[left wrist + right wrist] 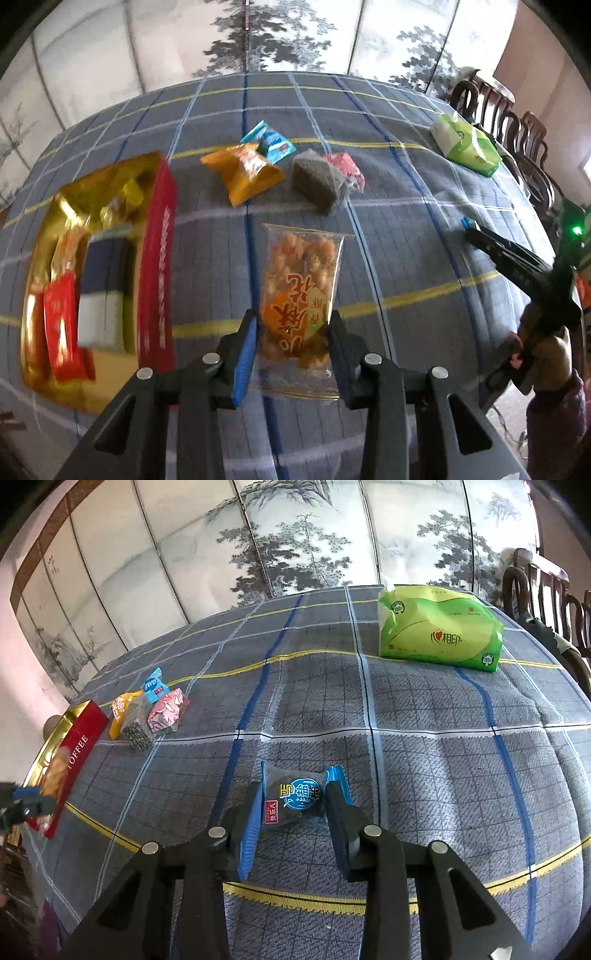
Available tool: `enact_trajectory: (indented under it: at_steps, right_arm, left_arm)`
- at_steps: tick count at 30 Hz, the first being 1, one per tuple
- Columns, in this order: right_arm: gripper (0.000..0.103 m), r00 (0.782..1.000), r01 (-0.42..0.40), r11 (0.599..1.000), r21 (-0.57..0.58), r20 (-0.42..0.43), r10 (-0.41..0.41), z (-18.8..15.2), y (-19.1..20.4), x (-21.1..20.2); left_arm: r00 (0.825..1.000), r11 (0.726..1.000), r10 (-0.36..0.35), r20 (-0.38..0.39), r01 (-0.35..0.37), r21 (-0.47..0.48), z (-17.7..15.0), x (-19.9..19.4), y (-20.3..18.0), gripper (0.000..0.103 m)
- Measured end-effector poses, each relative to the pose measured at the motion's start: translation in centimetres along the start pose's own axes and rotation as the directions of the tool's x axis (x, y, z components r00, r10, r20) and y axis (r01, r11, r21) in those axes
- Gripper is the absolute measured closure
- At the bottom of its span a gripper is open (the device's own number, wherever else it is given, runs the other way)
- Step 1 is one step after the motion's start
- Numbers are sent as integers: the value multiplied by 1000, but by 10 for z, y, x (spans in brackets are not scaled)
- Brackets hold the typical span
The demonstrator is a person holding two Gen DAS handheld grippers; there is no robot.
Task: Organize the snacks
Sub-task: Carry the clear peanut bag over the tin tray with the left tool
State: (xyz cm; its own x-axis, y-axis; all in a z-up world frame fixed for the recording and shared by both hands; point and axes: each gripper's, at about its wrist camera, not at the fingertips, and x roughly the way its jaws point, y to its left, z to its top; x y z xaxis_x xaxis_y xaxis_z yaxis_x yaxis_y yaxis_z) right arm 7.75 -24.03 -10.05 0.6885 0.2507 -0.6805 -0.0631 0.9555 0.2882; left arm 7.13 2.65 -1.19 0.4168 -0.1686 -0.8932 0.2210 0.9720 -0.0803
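Two snacks: peanut bag (pixel 300 291) between left hand-held gripper (pixel 292 334) fingers; blue-wrapped cake (pixel 297 796) between right's (pixel 295 812).

The right gripper (pixel 295 812) clasps a small blue-wrapped snack packet (pixel 295 797) between its blue-padded fingers (pixel 249 827), above the plaid-covered worktop (pixel 424 757). A green tissue pack (pixel 439 627) sits on the far right of the worktop. At far left, an orange packet (pixel 120 710), a dark speckled packet (pixel 137 733), a pink packet (pixel 166 710) and a light blue packet (pixel 153 685) cluster together, just beside a red toffee box (pixel 75 753) with a gold rim.
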Motion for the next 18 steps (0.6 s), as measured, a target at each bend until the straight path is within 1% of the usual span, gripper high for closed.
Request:
enact_trajectory:
  at_steps: [2,5,7,11,18]
  right_arm:
    - [72,1000,3,1000,-1,-1,-3,-1,-2,0]
    - [72,1000,8,1000,-2,-2,-8,-2,-2,1]
    - [72,1000,13,1000,-2,-2,-13,-2,0,1]
    - [71,1000,23,1000,0,-2,-23,-3,0,0]
    - [71,999,35,999,-5,-4,-35,-2,2,0]
  left_arm:
    - [1000,1000,-2,17,2,-9,-7,-9,3,66]
    - [999,1000,16,39,-15,-17,-18,-26,11,66]
    - [998,999,15,61,-13,-35,-22,-38,20,66]
    - [994,996,35,102,-26,-83,-27,-60,41,66]
    - [983,979,117,139,-91,-183,-35,-85,91,66]
